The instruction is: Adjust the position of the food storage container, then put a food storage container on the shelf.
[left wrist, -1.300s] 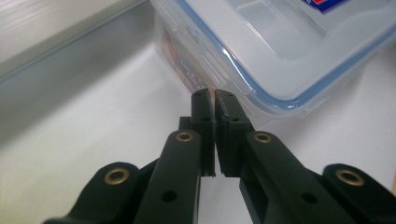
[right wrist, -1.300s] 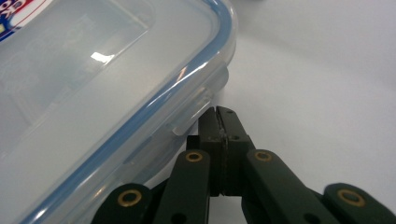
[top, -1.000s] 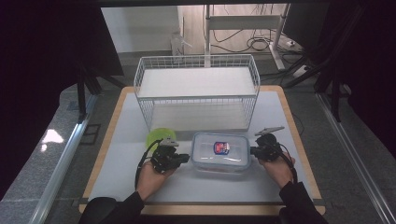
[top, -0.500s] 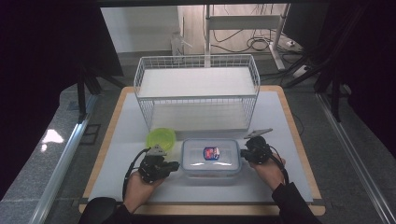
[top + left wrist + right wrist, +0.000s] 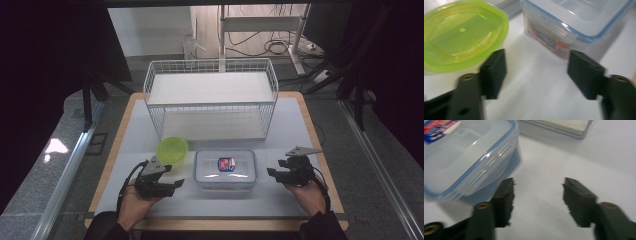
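Observation:
A clear rectangular food box with a blue-rimmed lid and a red-and-blue label lies on the white table near the front edge. A yellow-green lidded tub stands just behind its left corner. My left gripper is left of the box, apart from it; its jaws have just been opening and are open with bare table between them. The tub and box lie ahead of it. My right gripper is right of the box, its jaws also just opened and holding nothing.
A white wire basket rack stands across the back half of the table, its base edge ahead of the right gripper. The table's wooden border runs along both sides and the front. Bare white surface lies right of the box.
Both grippers held the box ends and shifted it slightly nearer and leftward. Both have now let go, opened, and drawn outward from the box.

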`<act>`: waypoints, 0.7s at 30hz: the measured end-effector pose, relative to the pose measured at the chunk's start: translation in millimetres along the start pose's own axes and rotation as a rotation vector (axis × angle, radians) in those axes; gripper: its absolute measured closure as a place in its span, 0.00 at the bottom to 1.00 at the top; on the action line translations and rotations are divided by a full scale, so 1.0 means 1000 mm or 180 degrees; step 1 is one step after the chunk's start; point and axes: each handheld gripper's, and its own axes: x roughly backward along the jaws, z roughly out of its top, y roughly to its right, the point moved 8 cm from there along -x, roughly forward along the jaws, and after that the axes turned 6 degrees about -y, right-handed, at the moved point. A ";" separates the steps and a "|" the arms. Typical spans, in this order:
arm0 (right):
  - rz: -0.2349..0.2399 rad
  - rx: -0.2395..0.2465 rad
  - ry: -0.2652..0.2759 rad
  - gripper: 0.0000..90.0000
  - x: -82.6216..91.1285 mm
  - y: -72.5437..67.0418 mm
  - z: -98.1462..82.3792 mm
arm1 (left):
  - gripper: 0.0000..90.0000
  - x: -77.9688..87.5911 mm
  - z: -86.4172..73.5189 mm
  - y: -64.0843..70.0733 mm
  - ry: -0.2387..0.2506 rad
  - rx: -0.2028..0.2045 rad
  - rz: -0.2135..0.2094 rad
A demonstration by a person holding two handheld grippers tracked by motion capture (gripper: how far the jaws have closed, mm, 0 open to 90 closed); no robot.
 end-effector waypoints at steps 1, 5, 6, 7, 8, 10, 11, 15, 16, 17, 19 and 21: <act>0.0003 0.0007 -0.0003 0.34 0.001 -0.001 -0.002 | 0.27 -0.001 -0.001 0.001 0.0013 -0.0017 -0.0036; -0.0022 0.0065 0.0000 0.24 0.000 -0.004 -0.006 | 0.19 -0.005 -0.002 0.004 -0.0025 -0.0099 -0.0071; -0.0023 0.0072 0.0017 0.22 -0.001 -0.005 -0.005 | 0.19 -0.005 -0.002 0.005 -0.0031 -0.0116 -0.0078; -0.0007 0.0071 0.0028 0.20 -0.001 -0.006 -0.004 | 0.17 -0.005 -0.002 0.005 -0.0021 -0.0128 -0.0100; 0.0009 0.0095 0.0040 0.18 -0.002 -0.006 -0.003 | 0.15 -0.005 -0.001 0.006 0.0008 -0.0112 -0.0116; 0.0043 0.0092 0.0027 0.15 -0.002 -0.008 -0.003 | 0.12 -0.006 0.000 0.005 0.0028 -0.0098 -0.0168; 0.0042 0.0095 0.0026 0.14 -0.002 -0.008 -0.003 | 0.10 -0.007 0.000 0.005 0.0039 -0.0093 -0.0214; 0.0065 0.0115 0.0065 0.13 0.000 -0.009 -0.001 | 0.08 -0.010 0.001 0.007 0.0013 -0.0055 -0.0315; 0.0062 0.0123 0.0080 0.13 0.001 -0.010 0.000 | 0.09 -0.010 0.002 0.008 -0.0003 -0.0053 -0.0345; 0.0070 0.0121 0.0097 0.13 0.002 -0.010 0.001 | 0.09 -0.010 0.004 0.010 0.0010 -0.0032 -0.0384; 0.0088 0.0139 0.0120 0.13 0.003 -0.011 0.003 | 0.09 -0.011 0.007 0.012 0.0021 0.0013 -0.0481; 0.0109 0.0154 0.0135 0.12 0.004 -0.014 0.004 | 0.09 -0.012 0.009 0.012 0.0005 0.0031 -0.0534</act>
